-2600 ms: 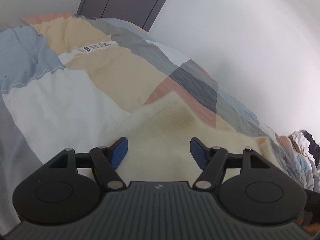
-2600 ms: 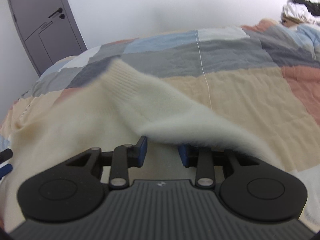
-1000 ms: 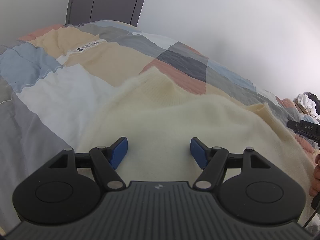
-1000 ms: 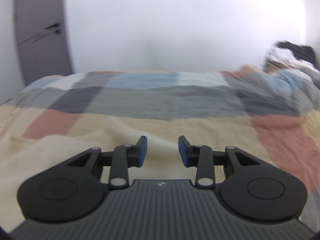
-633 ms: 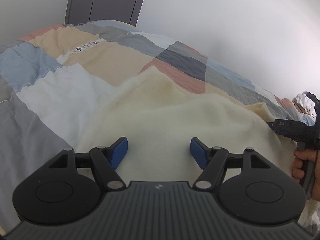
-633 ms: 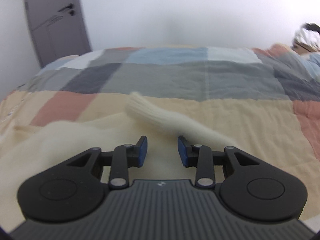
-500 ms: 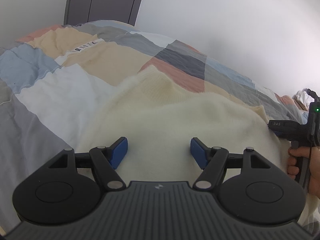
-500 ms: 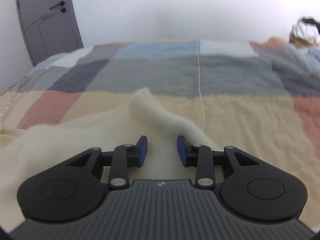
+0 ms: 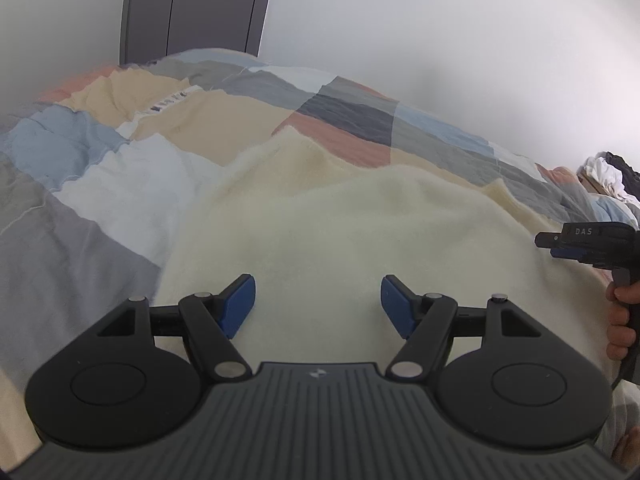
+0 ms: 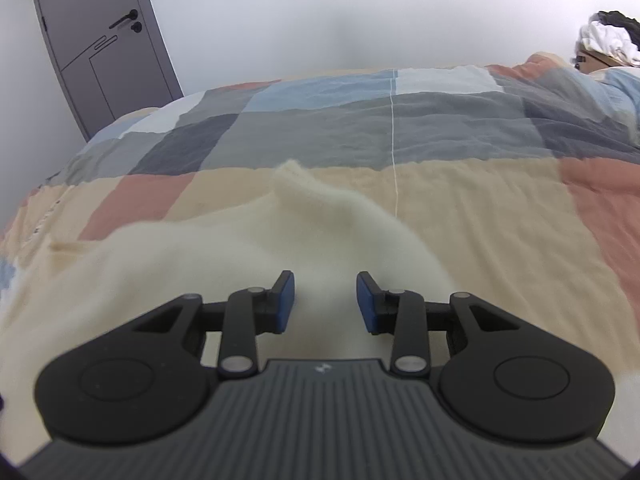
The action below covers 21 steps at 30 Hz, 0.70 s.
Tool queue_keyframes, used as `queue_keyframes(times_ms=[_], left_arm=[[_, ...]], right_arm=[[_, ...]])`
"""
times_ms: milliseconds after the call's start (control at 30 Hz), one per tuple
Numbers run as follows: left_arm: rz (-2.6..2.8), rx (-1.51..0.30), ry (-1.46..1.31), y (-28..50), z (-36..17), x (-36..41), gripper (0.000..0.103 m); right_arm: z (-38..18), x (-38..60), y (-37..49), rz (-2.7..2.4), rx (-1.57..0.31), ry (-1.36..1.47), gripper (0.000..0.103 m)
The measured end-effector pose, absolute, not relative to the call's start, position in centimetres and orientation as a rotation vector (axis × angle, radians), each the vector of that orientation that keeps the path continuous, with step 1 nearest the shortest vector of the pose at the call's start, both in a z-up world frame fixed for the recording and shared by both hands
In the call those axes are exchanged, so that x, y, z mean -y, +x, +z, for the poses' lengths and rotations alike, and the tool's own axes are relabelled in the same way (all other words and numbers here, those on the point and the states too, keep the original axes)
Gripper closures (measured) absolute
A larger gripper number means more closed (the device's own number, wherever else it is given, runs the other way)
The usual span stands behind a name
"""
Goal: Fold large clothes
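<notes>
A cream fluffy sweater lies spread on the patchwork quilt of a bed. My left gripper hovers just above the sweater's near part, jaws wide open and empty. My right gripper is open and empty over the sweater's right side. One sleeve with a ribbed cuff lies ahead of it, pointing away across the quilt. The right gripper also shows in the left wrist view at the sweater's right edge, held by a hand.
A grey door stands beyond the far corner of the bed, also in the right wrist view. A heap of other clothes lies at the head of the bed. A white wall runs along the far side.
The right gripper let go of the sleeve it held 2.6 s ago, and the sleeve now lies on the quilt. The right gripper moved in toward the sweater's right edge. The left gripper stayed open.
</notes>
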<state>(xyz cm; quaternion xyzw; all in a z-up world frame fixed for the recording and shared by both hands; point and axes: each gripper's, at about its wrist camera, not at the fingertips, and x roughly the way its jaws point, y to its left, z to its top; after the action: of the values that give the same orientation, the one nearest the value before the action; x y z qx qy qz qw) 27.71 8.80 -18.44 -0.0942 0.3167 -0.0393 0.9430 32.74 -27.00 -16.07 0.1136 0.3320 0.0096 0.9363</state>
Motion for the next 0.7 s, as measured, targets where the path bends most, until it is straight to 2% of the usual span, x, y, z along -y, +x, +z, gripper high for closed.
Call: queue_keyframes(times_ms=[533,700], left_arm=[[-0.178,-0.643,-0.236,17.9,-16.8,-5.9,0.029],[-0.179,-0.712,-0.372,17.6,-17.7,-6.9,0.029]], right_arm=[[-11.6,24.0,17.9,0.171,-0.643,0.261,0.065],[-12.8,25.3,16.1,0.217,-0.703,0.438,0.064]])
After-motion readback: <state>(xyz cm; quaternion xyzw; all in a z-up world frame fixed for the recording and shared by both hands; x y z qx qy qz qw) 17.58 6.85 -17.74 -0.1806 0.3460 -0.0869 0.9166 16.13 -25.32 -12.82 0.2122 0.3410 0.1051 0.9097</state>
